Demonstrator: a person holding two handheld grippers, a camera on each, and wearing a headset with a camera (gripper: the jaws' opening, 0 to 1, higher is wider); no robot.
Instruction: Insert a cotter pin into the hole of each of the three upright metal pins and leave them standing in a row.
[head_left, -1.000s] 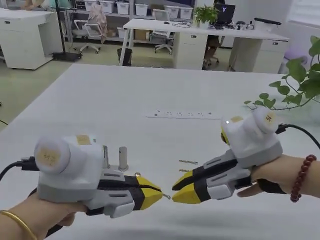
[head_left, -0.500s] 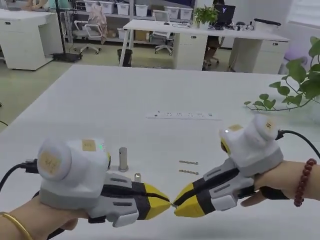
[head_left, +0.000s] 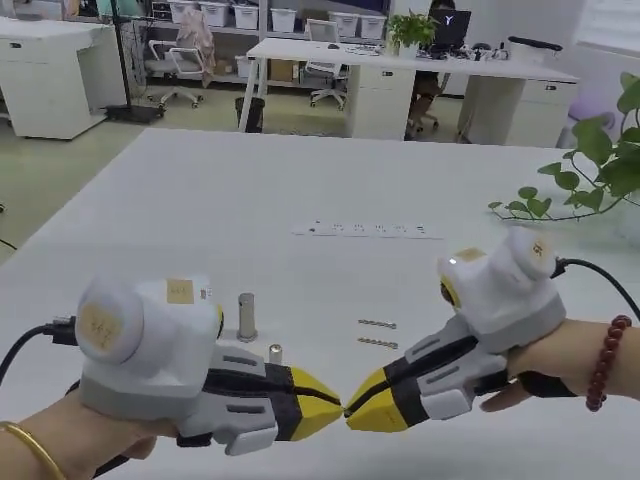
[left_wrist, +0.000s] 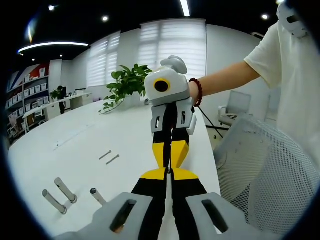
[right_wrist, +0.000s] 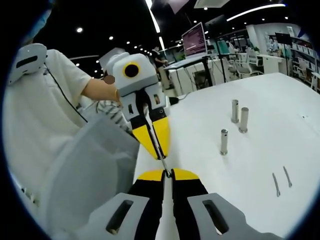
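Left gripper (left_wrist: 170, 171) closed on the cotter pin (right_wrist: 156, 140); right gripper (right_wrist: 168, 172) closed tip-to-tip against it, seemingly nipping the free end, both above the table (head_left: 300, 220). Judged: the pin is thin, light, stiff wire, slick and apt to swivel, so grip mid-shank and leave the tip free; its long axis lies roughly level, 9-to-3 in the head view. Metal pins (right_wrist: 224, 142) stand upright at 11 o'clock of the tips; spare cotters (head_left: 377, 324) lie at 1 o'clock.
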